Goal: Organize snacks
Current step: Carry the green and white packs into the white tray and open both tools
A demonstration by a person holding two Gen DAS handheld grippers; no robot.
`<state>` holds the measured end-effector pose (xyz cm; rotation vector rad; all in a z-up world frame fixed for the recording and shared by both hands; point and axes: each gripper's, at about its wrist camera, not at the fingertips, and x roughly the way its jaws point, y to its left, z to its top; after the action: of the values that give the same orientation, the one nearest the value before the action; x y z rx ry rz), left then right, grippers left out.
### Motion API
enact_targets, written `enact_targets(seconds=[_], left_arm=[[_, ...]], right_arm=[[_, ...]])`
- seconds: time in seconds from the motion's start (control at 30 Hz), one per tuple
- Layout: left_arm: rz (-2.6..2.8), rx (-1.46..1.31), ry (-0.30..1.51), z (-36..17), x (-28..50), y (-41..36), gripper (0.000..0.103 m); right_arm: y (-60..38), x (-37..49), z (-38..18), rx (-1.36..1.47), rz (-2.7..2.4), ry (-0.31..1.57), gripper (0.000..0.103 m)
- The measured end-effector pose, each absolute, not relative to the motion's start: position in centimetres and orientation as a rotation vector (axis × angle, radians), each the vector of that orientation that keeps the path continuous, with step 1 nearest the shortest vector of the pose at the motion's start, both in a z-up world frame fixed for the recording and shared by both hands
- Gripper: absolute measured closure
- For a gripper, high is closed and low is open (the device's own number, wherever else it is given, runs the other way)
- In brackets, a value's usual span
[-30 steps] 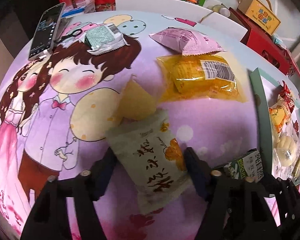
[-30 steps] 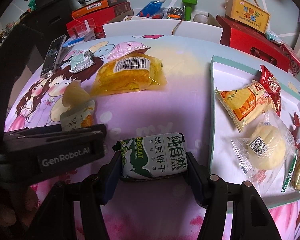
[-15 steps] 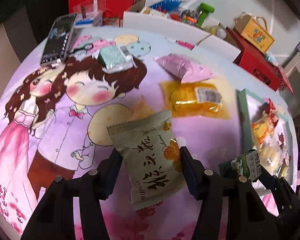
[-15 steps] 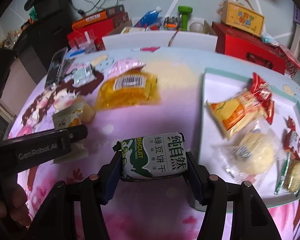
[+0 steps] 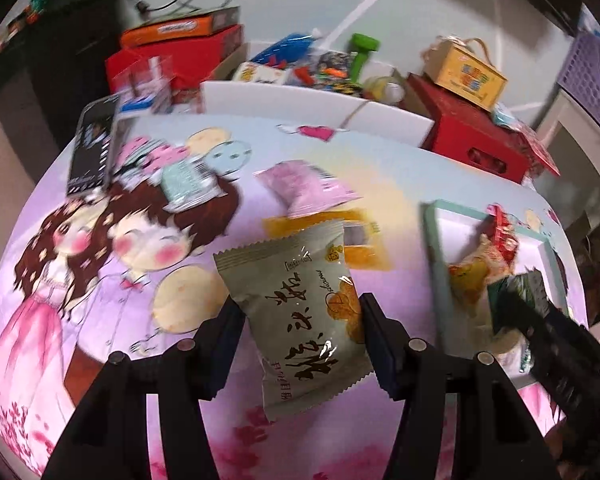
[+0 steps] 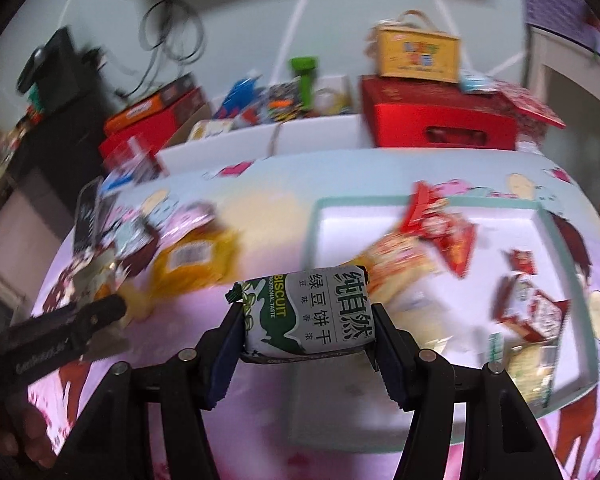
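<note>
My left gripper (image 5: 300,328) is shut on a pale grey-green snack packet (image 5: 300,304) with dark script and an orange pastry picture, held above the cartoon tablecloth (image 5: 100,280). In the right wrist view my right gripper (image 6: 308,324) is shut on a green and white biscuit pack (image 6: 308,312), lifted near the left rim of a white tray with a teal border (image 6: 314,232). The tray holds several wrapped snacks, among them a red packet (image 6: 444,232). On the cloth lie a yellow packet (image 6: 192,264), a pink packet (image 5: 304,190) and a small teal packet (image 5: 188,184).
A phone (image 5: 94,148) lies at the cloth's far left. Behind the table stand red boxes (image 6: 440,124), a yellow carry box (image 6: 418,52), a green dumbbell (image 6: 306,76) and white panels (image 5: 300,98). The other gripper (image 6: 60,340) shows at the left of the right wrist view.
Both grippers rose from the cloth with their packets. The left closed on the grey-green packet and lifted it. The right carried the biscuit pack to the right, toward the tray.
</note>
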<state>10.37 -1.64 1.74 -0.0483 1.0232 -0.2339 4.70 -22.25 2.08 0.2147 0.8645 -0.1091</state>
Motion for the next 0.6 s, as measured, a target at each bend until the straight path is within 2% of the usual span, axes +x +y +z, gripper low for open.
enact_targets(seconds=[0.37,0.6], left_arm=[[-0.428,0.101,0.967,4.2,10.9,-12.5,0.043],[-0.572,0.185,0.984,3.7,10.9,-20.0,0.043]], right_arm=[[-32.4,3.1,2.7,0.325,-0.342,0.823,0.039],[-37.5,2.0,1.9,0.382,-0.457,0.820,0.039]])
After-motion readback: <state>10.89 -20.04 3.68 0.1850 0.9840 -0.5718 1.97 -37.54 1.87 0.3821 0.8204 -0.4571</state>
